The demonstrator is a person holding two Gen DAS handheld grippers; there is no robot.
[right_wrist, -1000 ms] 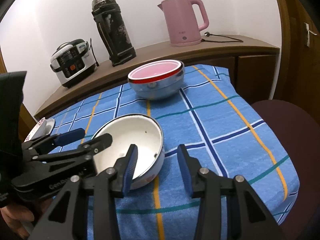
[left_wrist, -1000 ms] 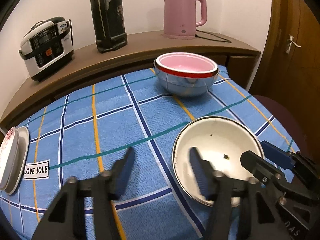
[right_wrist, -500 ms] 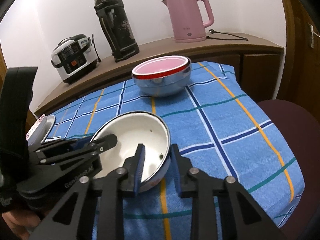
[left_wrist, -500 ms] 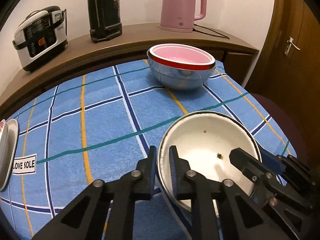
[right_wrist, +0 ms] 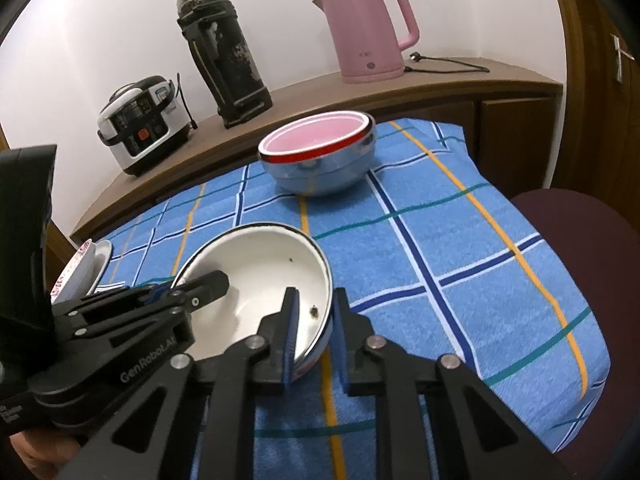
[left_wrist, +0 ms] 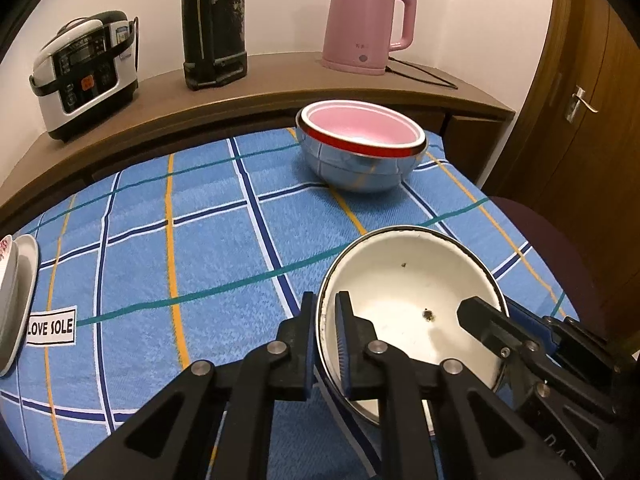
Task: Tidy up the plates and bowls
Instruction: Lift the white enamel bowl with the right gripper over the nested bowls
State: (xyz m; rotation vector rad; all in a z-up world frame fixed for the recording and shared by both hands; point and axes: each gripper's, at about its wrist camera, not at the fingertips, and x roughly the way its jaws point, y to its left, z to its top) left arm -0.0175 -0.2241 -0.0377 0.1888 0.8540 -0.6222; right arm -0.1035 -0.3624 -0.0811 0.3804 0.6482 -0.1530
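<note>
Three bowls were on show: one white enamel bowl [left_wrist: 412, 312] nearest the cameras, and beyond it a pink bowl [left_wrist: 360, 128] nested inside a steel bowl [left_wrist: 352, 168]. Far to the left of the white bowl, at the cloth's edge, stood a small stack of plates [left_wrist: 16, 300]; two could be made out, though the exact count was unclear. There were two grippers. The left gripper [left_wrist: 323, 320] was clenched on the white bowl's left rim, one pad outside the wall and one inside. The right gripper [right_wrist: 314, 312] was clamped the same way on the opposite rim, so the bowl was pinched from both sides; whether it rested on the cloth or was raised could not be told. The bowl sat over a blue checked tablecloth [left_wrist: 200, 240] bearing a "LOVE SOLE" label [left_wrist: 51, 327] to its left. Behind the nested bowls ran a wooden counter [left_wrist: 280, 76] carrying one rice cooker [left_wrist: 86, 72], one tall black appliance [left_wrist: 214, 24] and one pink kettle [left_wrist: 364, 24], against a white wall. To the right of the white bowl were a dark maroon chair seat [right_wrist: 580, 232] and a wooden door [left_wrist: 592, 120].
</note>
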